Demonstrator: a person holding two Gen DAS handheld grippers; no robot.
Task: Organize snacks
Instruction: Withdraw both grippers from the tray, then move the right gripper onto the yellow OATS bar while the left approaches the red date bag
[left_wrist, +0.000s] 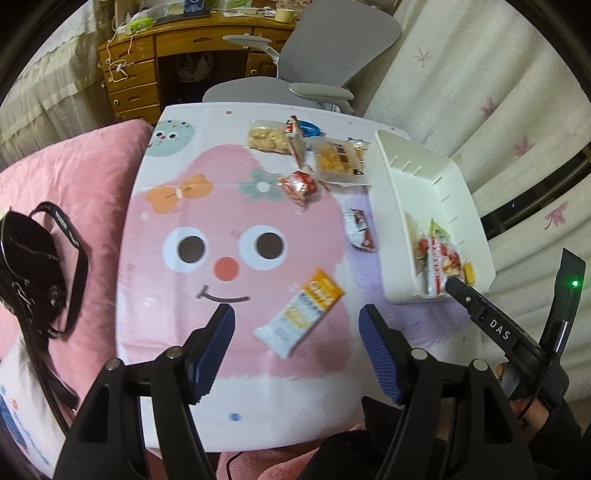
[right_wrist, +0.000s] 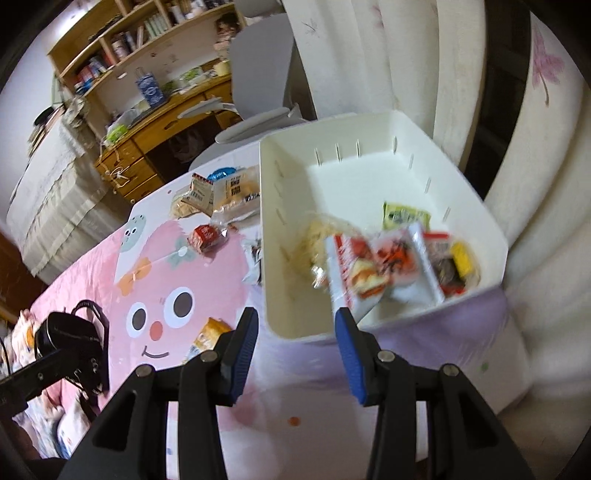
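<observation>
- Left claw (left_wrist: 297, 328) gapes wide, empty, above the orange-and-white packet (left_wrist: 301, 314): drop straight down, straddling its narrow width.
- Right claw (right_wrist: 295, 338), wide and empty, hangs beside the white bin (right_wrist: 280, 295); keep it clear.

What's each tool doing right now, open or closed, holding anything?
Left tool: open, holding nothing, above the orange-and-white snack packet.
Right tool: open, holding nothing, at the near edge of the white bin.
</observation>
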